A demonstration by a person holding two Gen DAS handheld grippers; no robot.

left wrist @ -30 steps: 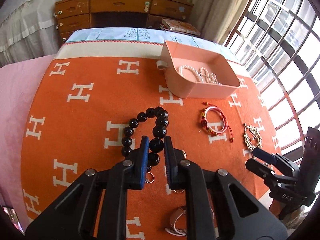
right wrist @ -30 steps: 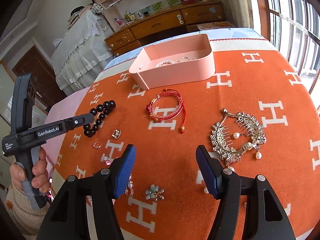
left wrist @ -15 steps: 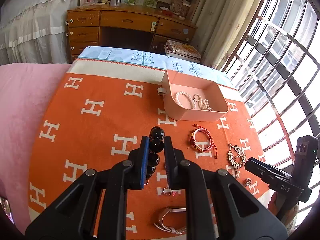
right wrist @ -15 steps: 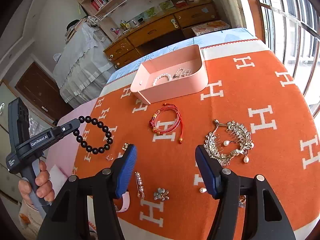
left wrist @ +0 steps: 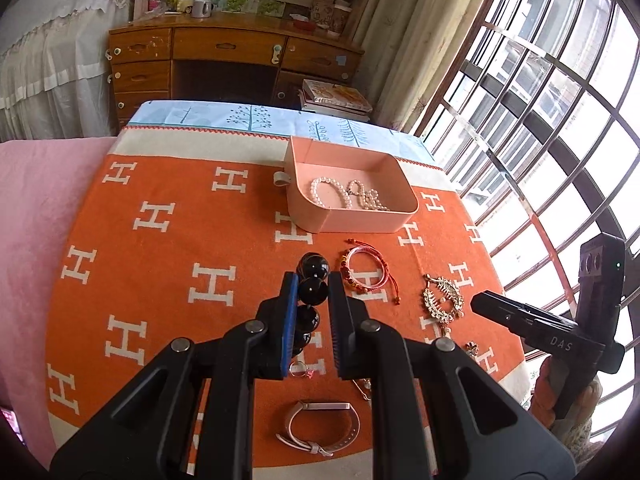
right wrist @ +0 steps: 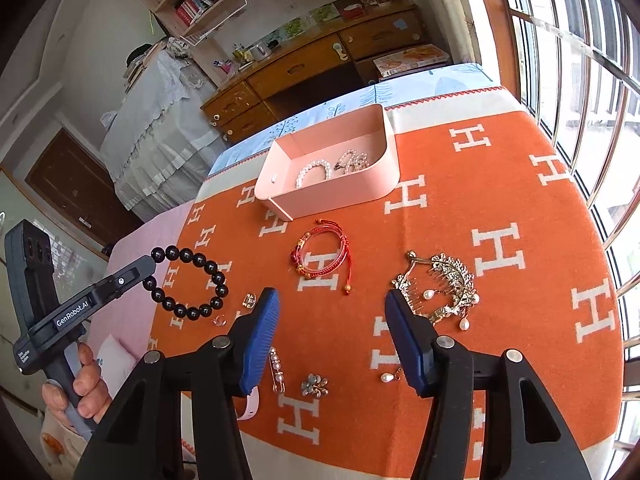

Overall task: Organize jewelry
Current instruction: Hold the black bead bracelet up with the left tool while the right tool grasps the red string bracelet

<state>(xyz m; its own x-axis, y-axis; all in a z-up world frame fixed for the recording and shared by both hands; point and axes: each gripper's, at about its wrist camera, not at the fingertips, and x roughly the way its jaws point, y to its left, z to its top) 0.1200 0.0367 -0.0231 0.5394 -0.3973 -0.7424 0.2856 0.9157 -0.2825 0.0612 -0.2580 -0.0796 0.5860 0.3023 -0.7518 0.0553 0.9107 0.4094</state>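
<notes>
The black bead bracelet (left wrist: 311, 294) was held above the orange blanket (left wrist: 168, 280) by the left gripper (left wrist: 313, 320), whose pads were closed on one or two beads near the top while the rest of the loop hung free below, as was seen in the right wrist view (right wrist: 188, 280). Because only a small part of a round, smooth bead was pinched, it was judged that the bracelet could slip out or roll between the pads if the hand was swung quickly toward the pink tray (left wrist: 352, 216). The hanging loop could also swing and catch on the near wall of the tray, so that the bracelet would be dropped outside it or the tray pushed along the blanket. Pearl strands (left wrist: 344, 196) were already lying inside, and a heavy bracelet let fall from high could perhaps tangle with them. The right gripper (right wrist: 332, 336) was empty; its jaws had just been closing a little but stood apart with nothing between them, above the blanket between the pearl hair clip (right wrist: 276, 368) and the silver hair comb (right wrist: 440, 284). The red cord bracelet (right wrist: 324, 248) lay just in front of the tray, so a low path could drag it. How firmly the bead was seated could not be told clearly, since the fingers hid part of it.
</notes>
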